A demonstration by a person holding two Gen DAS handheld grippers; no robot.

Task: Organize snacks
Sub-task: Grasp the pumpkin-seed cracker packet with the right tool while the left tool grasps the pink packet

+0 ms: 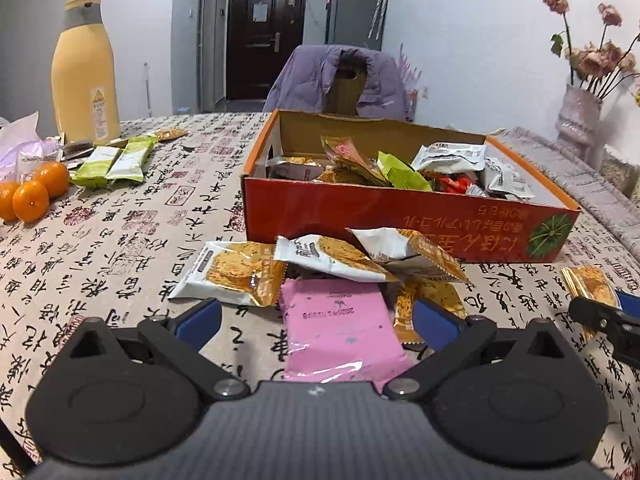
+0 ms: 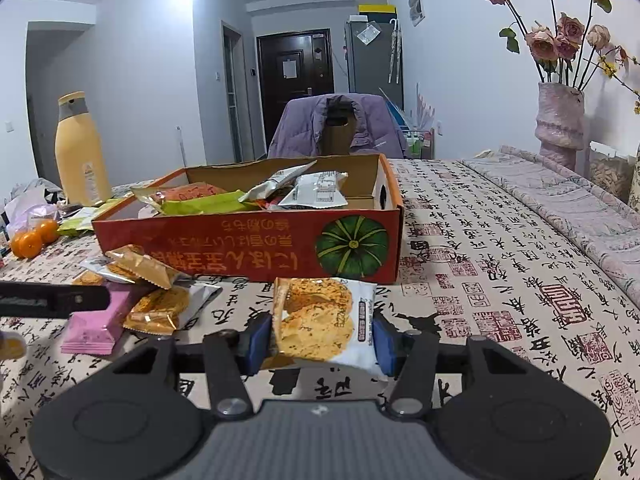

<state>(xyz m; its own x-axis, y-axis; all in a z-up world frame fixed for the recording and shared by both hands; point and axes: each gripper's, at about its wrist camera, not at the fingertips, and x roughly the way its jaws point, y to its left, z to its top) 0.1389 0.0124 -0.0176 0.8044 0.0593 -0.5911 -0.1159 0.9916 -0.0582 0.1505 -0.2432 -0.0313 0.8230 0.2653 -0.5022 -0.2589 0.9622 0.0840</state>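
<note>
Counter (image 2: 500,240) under calligraphy cloth; red box (image 2: 248,240) mid-counter, part-filled with snack packets, far contents hidden behind its near wall. Loose packets heaped before it, pink packet (image 1: 340,332) lying long axis away from the camera between the wide-open jaws of the left gripper (image 1: 316,314). Right gripper (image 2: 320,340) jaws clamped on a cracker packet (image 2: 320,320), upright, long axis vertical, lower edge cut off behind the jaws.

desk cloth (image 2: 500,248): woven fabric, matt, printed | box (image 2: 248,240): cardboard, printed outside matt, raw brown inside | cracker packet (image 2: 320,320) at 12 o'clock of right fingers (image 2: 256,340): glossy plastic film | pink packet (image 1: 340,332): shiny film | fingers: blue rubbery pads, matt black plastic arms
</note>
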